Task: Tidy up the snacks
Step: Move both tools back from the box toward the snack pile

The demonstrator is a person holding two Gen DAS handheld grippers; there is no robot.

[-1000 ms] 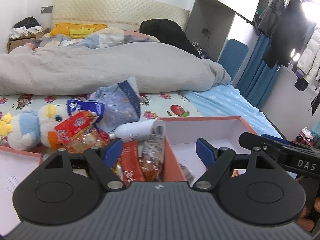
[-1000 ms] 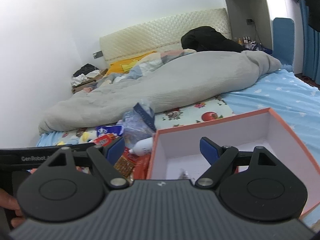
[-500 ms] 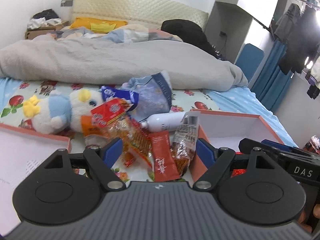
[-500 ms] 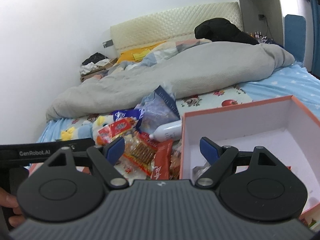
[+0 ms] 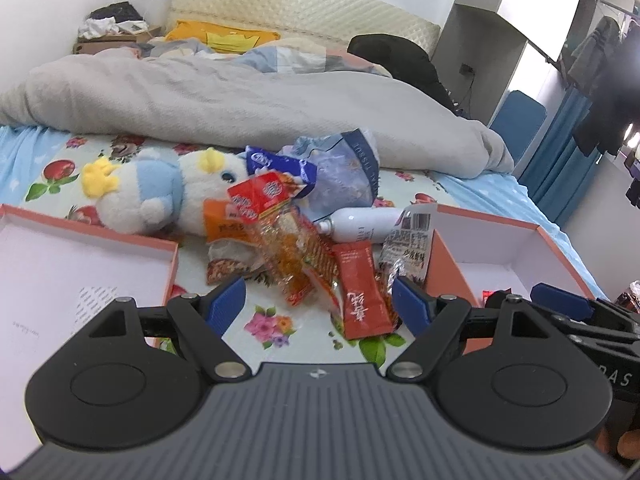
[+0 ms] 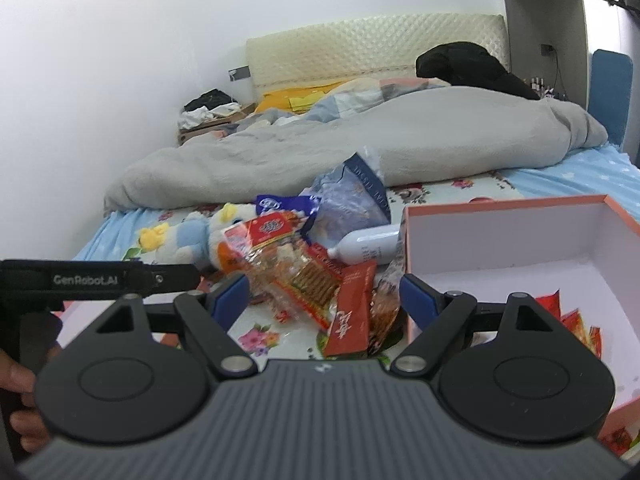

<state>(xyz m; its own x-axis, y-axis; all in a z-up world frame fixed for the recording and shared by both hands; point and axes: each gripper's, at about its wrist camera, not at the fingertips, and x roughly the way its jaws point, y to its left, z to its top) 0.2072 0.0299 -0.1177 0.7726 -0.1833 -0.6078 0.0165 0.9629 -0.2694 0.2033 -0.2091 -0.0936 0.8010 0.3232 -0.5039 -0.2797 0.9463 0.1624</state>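
A heap of snack packets lies on the flowered bed sheet between two orange boxes with white insides. A dark red bar packet lies nearest, with clear bags of orange crackers beside it. My left gripper hangs open just above the near edge of the heap, nothing between its blue pads. My right gripper is open too, over the same red packet. The right-hand box holds a few red packets on its floor.
A plush duck, a white bottle and a blue-grey tissue pack lie behind the snacks. A second box part sits at the left. A grey duvet covers the bed's far half. A hand holds the other gripper's handle.
Both grippers have swung left and dropped lower, from over the right-hand box to over the snack heap. Their jaws stay equally wide.
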